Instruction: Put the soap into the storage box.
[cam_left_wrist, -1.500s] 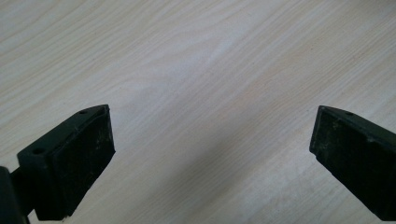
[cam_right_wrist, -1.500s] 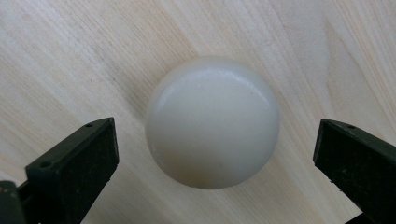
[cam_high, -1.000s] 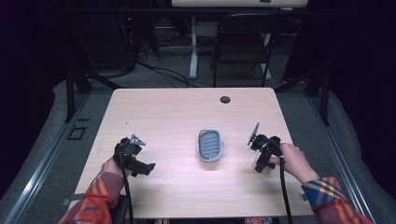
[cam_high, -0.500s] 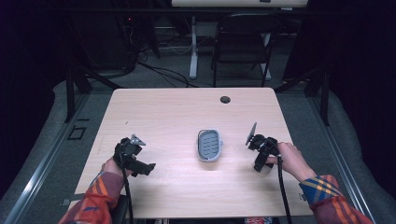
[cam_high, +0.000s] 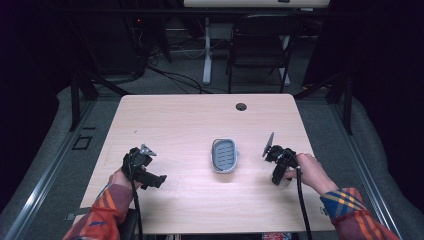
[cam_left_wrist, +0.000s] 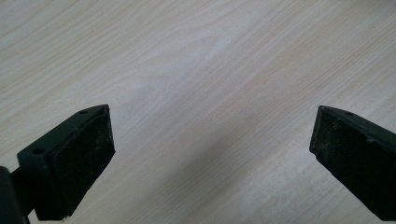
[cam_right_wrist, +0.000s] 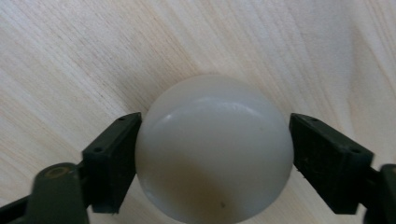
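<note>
My right gripper (cam_right_wrist: 215, 140) is shut on a smooth white ball (cam_right_wrist: 212, 154), one black jaw pressing each side, just above the pale wooden table (cam_right_wrist: 70, 56). In the high view the right gripper (cam_high: 278, 169) is at the table's right side, to the right of a grey oval dish (cam_high: 225, 155) with a perforated insert that lies mid-table. My left gripper (cam_left_wrist: 210, 140) is open, jaws wide apart over bare wood with nothing between them. In the high view the left gripper (cam_high: 144, 171) sits near the front left, well apart from the dish.
A round cable hole (cam_high: 241, 106) lies near the table's far edge. A dark chair (cam_high: 260, 45) and floor cables stand beyond the table. Both forearms in plaid sleeves (cam_high: 107, 205) come in over the front edge.
The right gripper has shifted slightly left, toward the dish. The left gripper and the dish have not moved.
</note>
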